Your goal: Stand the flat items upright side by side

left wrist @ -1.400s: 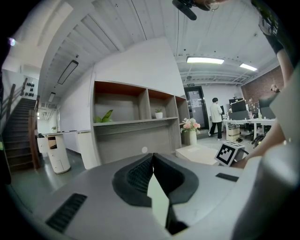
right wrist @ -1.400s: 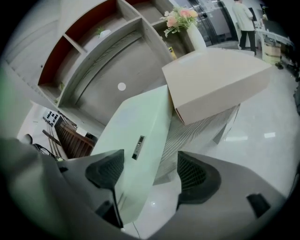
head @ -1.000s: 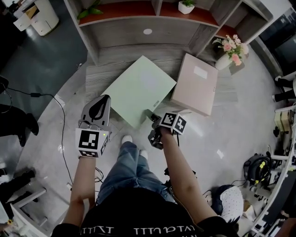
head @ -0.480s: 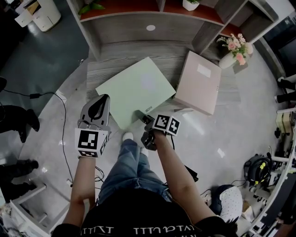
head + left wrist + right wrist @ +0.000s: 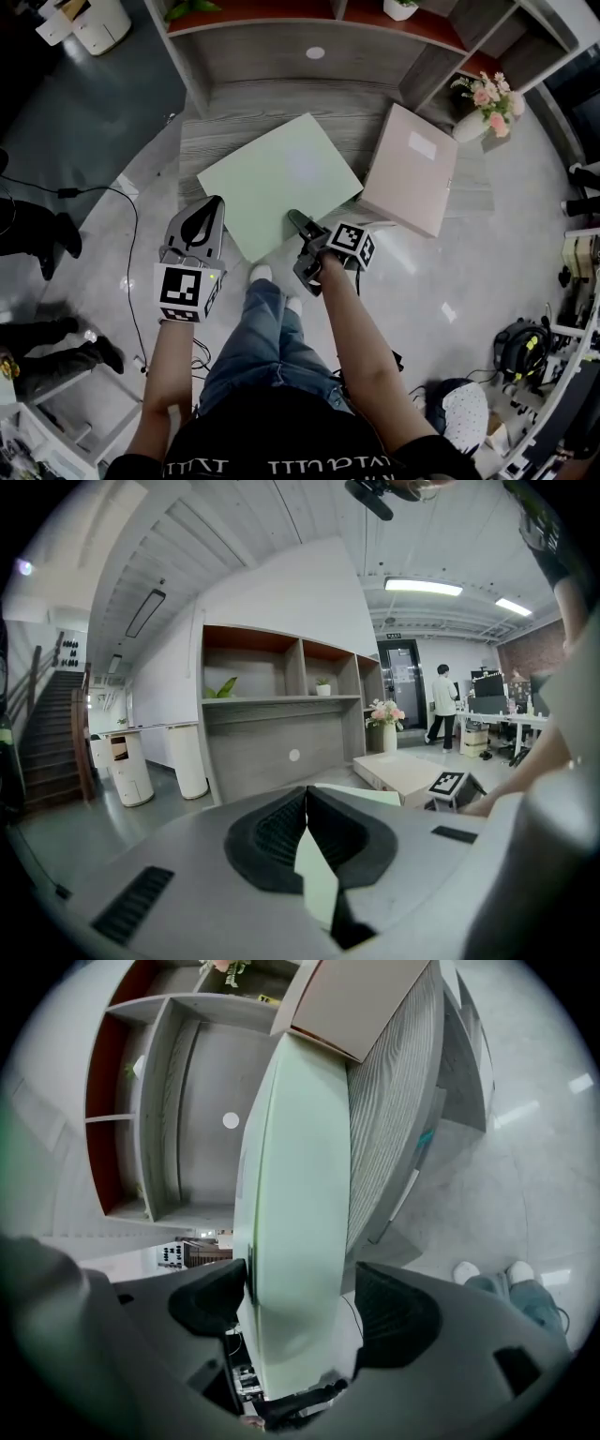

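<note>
Leftmost, the left gripper (image 5: 208,204) hovers above the glossy floor (image 5: 112,281), near the corner of the low grey wooden platform (image 5: 234,112) at the foot of the shelf unit (image 5: 281,19). Its jaws are clenched tip to tip with nothing caught between them, as the left gripper view shows (image 5: 307,794). Next comes the pale green flat box (image 5: 281,183), lying face up on the platform with its near corner reaching past the front edge. At that near edge the right gripper (image 5: 292,219) grasps it: in the right gripper view the box's edge (image 5: 295,1166) fills the space between the two dark pads, the left pad pressed against one face and the right pad just at the other. Further right, the pink flat box (image 5: 412,178) also lies flat on the platform, just beside the green one's right corner. Beyond it, a white vase of pink flowers (image 5: 483,103) stands upright by the shelf unit's end.
</note>
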